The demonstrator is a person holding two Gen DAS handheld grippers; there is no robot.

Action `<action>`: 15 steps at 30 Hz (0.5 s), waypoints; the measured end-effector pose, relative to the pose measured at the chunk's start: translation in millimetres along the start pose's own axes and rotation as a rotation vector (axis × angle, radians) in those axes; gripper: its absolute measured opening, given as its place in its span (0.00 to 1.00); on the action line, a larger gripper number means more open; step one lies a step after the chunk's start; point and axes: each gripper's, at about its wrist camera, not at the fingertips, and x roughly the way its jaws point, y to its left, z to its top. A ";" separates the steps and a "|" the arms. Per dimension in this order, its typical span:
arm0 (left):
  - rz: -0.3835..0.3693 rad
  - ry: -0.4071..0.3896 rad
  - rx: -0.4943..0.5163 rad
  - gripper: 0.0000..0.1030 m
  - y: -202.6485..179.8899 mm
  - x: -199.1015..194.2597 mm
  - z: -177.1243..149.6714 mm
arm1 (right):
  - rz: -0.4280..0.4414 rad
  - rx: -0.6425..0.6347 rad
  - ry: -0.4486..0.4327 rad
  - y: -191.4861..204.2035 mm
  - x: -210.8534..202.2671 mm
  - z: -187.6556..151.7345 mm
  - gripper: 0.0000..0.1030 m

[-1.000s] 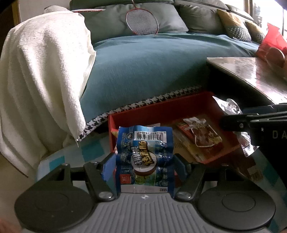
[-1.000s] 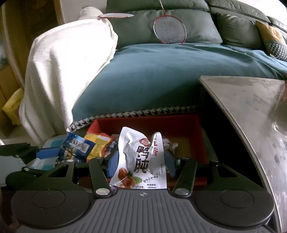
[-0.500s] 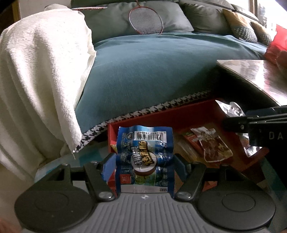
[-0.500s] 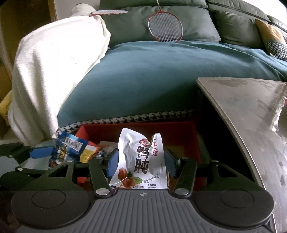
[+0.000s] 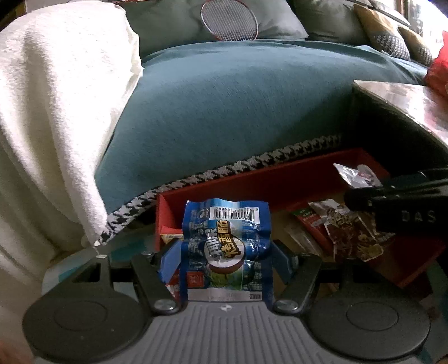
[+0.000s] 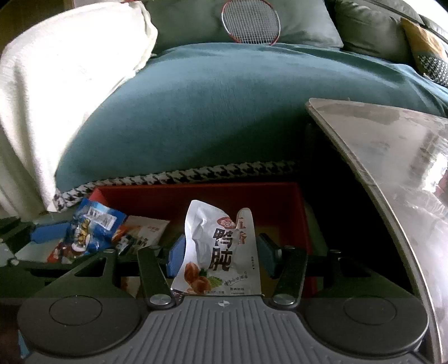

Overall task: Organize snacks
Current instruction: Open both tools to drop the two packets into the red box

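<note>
My left gripper (image 5: pixel 225 259) is shut on a blue snack packet (image 5: pixel 226 246) and holds it over the left end of a red box (image 5: pixel 252 186). My right gripper (image 6: pixel 221 254) is shut on a white snack packet (image 6: pixel 221 252) over the same red box (image 6: pixel 196 193). The right gripper shows as a black bar at the right of the left wrist view (image 5: pixel 397 198). The left gripper and its blue packet (image 6: pixel 89 229) show at the left of the right wrist view. Several snack packets (image 5: pixel 347 232) lie in the box.
A teal sofa cushion (image 5: pixel 238 106) with a houndstooth edge rises behind the box. A white towel (image 5: pixel 56 112) hangs at the left. A tabletop (image 6: pixel 392 156) overhangs at the right. A badminton racket (image 6: pixel 250 22) leans on the sofa back.
Both grippers have moved forward and lower toward the red box, each still holding its packet. The box now sits closer under both grippers.
</note>
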 end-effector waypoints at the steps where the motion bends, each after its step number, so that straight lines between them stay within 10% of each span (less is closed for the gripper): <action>1: 0.003 0.000 0.004 0.61 -1.3 1.7 -0.1 | 0.001 -0.002 0.003 0.9 3.2 0.6 0.61; 15: 0.006 -0.004 0.051 0.61 -16.8 15.3 -2.5 | -0.021 -0.026 0.067 3.7 27.8 -10.0 0.61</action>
